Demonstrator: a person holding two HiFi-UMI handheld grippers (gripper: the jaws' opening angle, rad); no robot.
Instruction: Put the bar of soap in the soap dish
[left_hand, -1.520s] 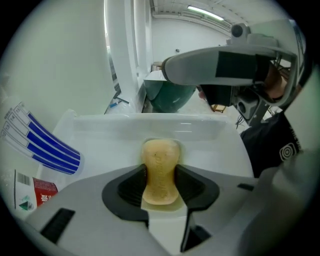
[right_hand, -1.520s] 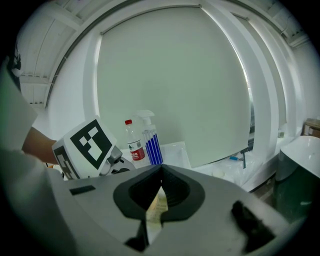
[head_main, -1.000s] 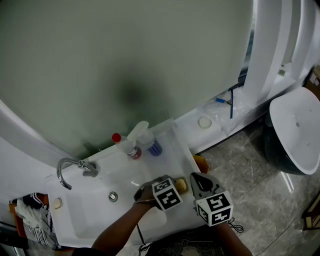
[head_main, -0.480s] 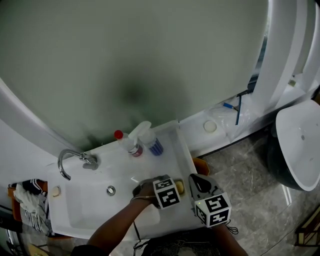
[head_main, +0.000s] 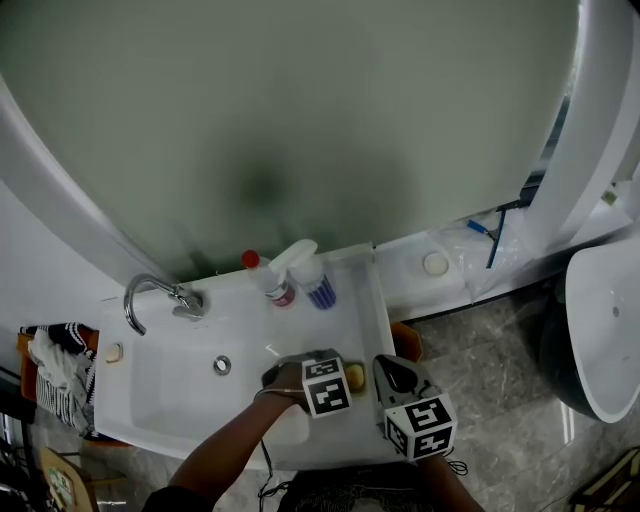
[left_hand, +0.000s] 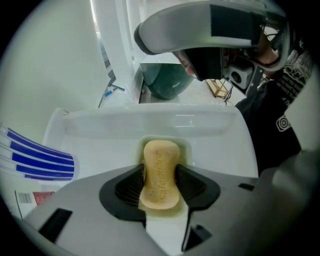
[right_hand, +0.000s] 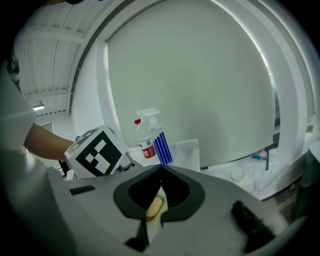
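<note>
Looking basically done: the bar of soap (left_hand: 159, 186) lies in the soap dish (left_hand: 186, 150) on the sink (head_main: 170, 415) edge, with the left gripper (left_hand: 160, 169) pointing down over it. Its jaws have just been opening and loosely flank the bar. The right gripper (right_hand: 160, 172) sits closed, empty. Only lifting clear seems left.

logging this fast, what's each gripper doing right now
left hand-held gripper: jaws just opening, soap between them, lying in the dish
right hand-held gripper: closed, empty
</note>
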